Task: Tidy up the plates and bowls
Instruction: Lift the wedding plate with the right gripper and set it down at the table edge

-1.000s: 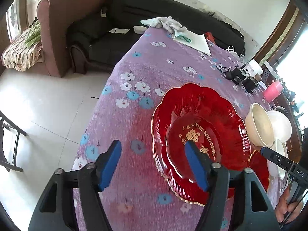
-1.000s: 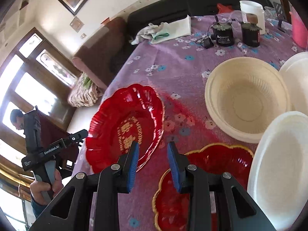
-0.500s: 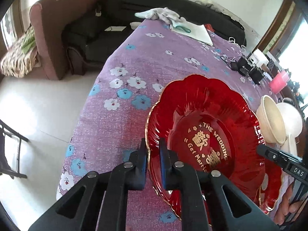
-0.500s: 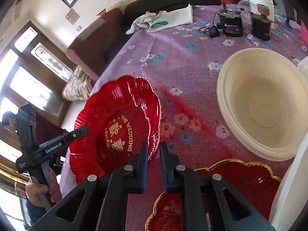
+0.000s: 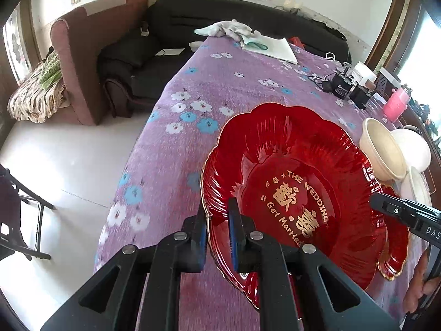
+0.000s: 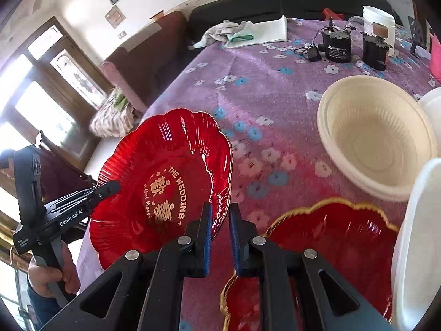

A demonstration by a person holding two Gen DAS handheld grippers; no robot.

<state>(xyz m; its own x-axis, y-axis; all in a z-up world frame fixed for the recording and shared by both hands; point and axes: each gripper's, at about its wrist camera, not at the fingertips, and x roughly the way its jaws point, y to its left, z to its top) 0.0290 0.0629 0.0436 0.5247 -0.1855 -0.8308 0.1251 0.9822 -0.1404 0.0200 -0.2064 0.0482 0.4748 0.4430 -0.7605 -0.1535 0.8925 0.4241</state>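
Note:
A large red scalloped plate (image 5: 289,182) with gold lettering is held tilted above the purple flowered tablecloth (image 5: 198,88). My left gripper (image 5: 217,234) is shut on its near left rim. My right gripper (image 6: 220,229) is shut on the opposite rim of the same plate (image 6: 165,171). A second red plate with a gold edge (image 6: 330,237) lies on the cloth below the right gripper; it also shows in the left wrist view (image 5: 397,251). A cream bowl (image 6: 377,138) and white bowls (image 6: 419,242) stand to the right.
Black chargers with cables (image 6: 336,47), a white jar (image 6: 377,16) and a pink cup (image 5: 397,102) stand at the far right of the table. White cloth and paper (image 5: 256,41) lie at the far end. A sofa (image 5: 129,52) and bare floor (image 5: 55,165) are to the left.
Both grippers, open a second ago, have closed on opposite rims of the large red plate. The plate has since lifted and tilted off the cloth.

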